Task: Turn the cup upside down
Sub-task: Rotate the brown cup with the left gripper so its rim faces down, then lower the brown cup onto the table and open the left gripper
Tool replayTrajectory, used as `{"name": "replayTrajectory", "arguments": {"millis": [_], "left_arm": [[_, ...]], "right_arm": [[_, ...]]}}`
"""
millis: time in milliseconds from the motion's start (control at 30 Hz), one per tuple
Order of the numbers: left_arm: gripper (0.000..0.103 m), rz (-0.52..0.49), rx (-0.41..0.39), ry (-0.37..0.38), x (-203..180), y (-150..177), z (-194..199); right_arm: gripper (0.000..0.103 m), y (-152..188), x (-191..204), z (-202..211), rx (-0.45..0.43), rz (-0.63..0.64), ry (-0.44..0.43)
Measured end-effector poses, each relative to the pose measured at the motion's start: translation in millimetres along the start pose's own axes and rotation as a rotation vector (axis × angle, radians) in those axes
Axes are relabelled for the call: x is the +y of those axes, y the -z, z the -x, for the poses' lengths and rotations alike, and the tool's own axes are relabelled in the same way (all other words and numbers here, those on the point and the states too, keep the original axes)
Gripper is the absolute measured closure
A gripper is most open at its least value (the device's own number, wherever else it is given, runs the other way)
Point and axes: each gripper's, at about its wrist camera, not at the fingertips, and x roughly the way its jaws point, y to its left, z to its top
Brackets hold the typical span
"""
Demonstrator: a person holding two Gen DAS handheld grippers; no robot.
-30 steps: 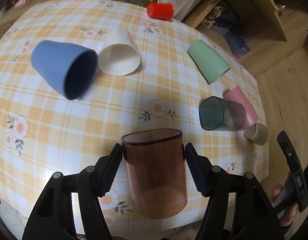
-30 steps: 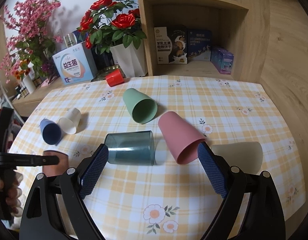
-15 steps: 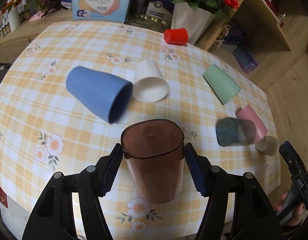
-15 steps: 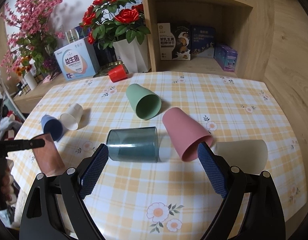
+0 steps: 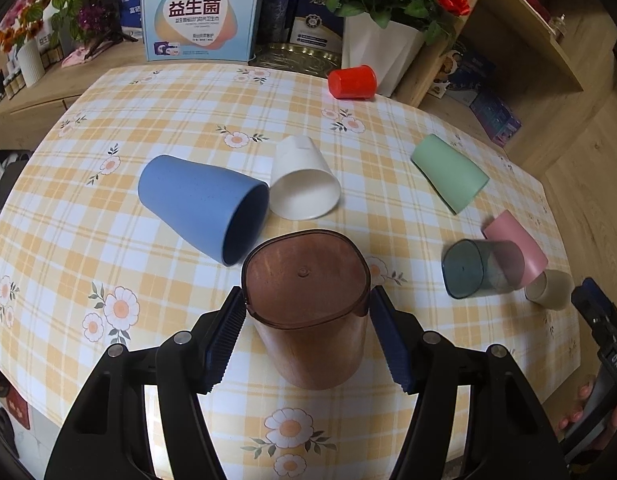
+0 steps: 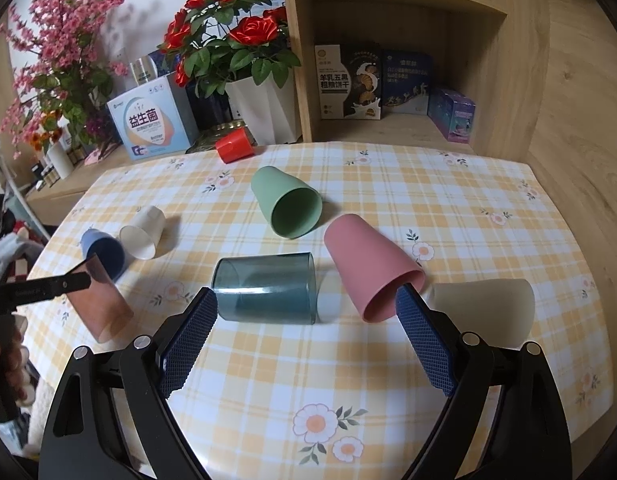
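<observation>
Both left tongs (image 5: 306,312) pads clamp the brown cup (image 5: 308,304), base up; right tongs (image 6: 306,344) gape empty.

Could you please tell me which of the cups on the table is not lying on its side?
The brown see-through cup, gripped in the left hand-held gripper. Its closed base faces up, while the other cups all lie on their sides.

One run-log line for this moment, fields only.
left gripper: shut on brown cup, base up, tilted | right gripper: open, holds nothing | teal cup, pink cup: on sides on table
</observation>
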Motion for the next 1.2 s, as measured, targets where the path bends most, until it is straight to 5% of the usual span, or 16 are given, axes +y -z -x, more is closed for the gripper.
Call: {"name": "replayTrajectory", "arguments": {"millis": [800,1200], "left_arm": [[0.040,-0.068,0.020,-0.014,-23,19,5],[0.014,-0.104,-0.071,-0.057,-33,3,33]], "right_arm": [[0.015,1,1,2,0.001,0.004,-0.004],[0.015,-15,-2,20,-0.030,-0.015,-0.001]]}}
